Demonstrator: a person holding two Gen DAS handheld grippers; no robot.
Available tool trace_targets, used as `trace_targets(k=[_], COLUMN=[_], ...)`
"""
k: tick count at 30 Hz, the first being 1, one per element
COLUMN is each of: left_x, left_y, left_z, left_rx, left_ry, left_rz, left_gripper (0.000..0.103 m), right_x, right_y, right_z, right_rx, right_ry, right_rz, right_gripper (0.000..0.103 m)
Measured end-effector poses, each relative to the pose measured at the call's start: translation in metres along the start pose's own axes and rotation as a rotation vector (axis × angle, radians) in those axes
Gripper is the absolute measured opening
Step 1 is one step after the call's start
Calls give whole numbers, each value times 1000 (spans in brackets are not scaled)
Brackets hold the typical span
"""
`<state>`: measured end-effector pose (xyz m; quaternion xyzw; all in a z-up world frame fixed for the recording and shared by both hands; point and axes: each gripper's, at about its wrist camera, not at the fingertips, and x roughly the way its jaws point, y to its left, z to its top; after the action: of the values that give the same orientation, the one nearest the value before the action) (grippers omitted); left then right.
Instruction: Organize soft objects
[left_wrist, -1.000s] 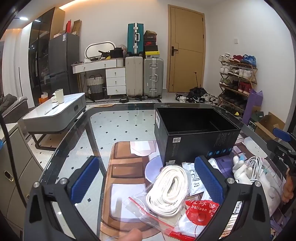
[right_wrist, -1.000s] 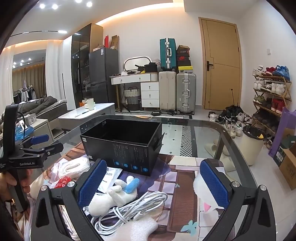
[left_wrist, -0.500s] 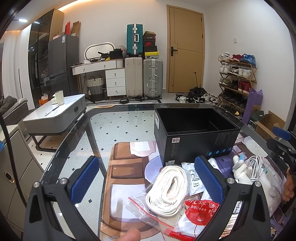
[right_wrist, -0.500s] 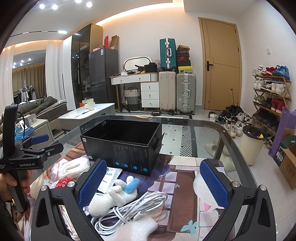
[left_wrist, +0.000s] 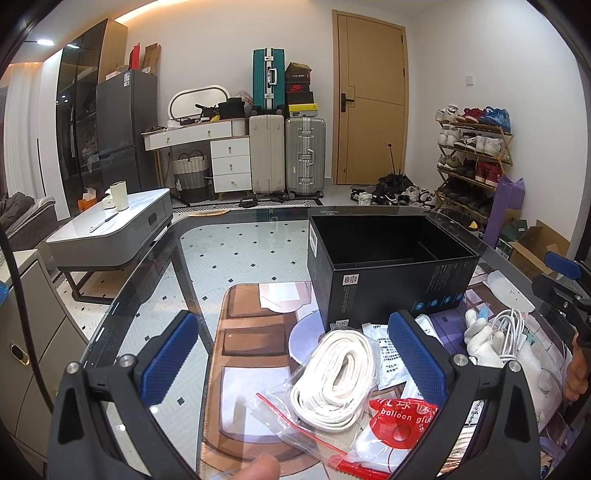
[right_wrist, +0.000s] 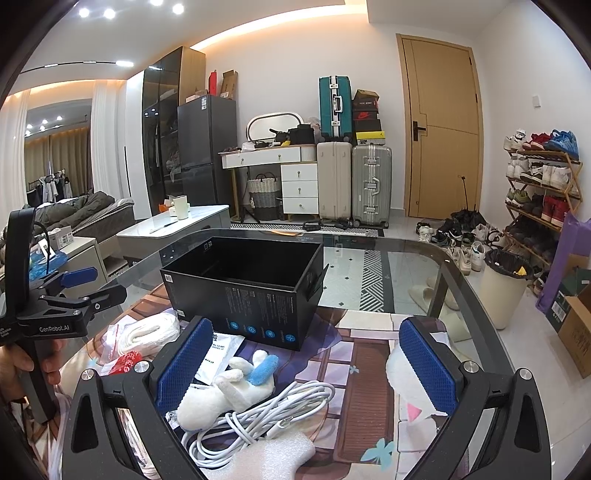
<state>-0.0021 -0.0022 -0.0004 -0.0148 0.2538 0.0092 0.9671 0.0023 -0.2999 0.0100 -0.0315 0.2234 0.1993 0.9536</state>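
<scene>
Soft items on my glass table (left_wrist: 155, 280), before the empty black box (left_wrist: 384, 266): bagged white rope (left_wrist: 338, 376) between my left gripper's (left_wrist: 295, 363) wide jaws; plush (right_wrist: 225, 387) atop cable (right_wrist: 266, 417), foam (right_wrist: 273, 458) nearest; right gripper (right_wrist: 304, 363) wide, holding nothing.

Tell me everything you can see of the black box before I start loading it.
The black box is a rectangular carton, seemingly matte cardboard, lid off and open upward. It stands upright on the glass table, apparently empty, with a low divider inside near one end. White stickers mark its corners; a row of blue round icons and small print runs along the long side. Paper packets lie against its base. Neither tongs touches it.
</scene>
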Motion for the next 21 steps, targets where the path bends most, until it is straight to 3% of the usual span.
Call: trace_targets(k=[21], left_x=[0], left_y=[-1], left_z=[-1], left_rx=[0], left_ry=[1], left_rz=[0], left_gripper=[103], right_x=[0], right_y=[2], right_z=[-2], right_rx=[4], right_ry=[2], right_rz=[2], right_gripper=[103])
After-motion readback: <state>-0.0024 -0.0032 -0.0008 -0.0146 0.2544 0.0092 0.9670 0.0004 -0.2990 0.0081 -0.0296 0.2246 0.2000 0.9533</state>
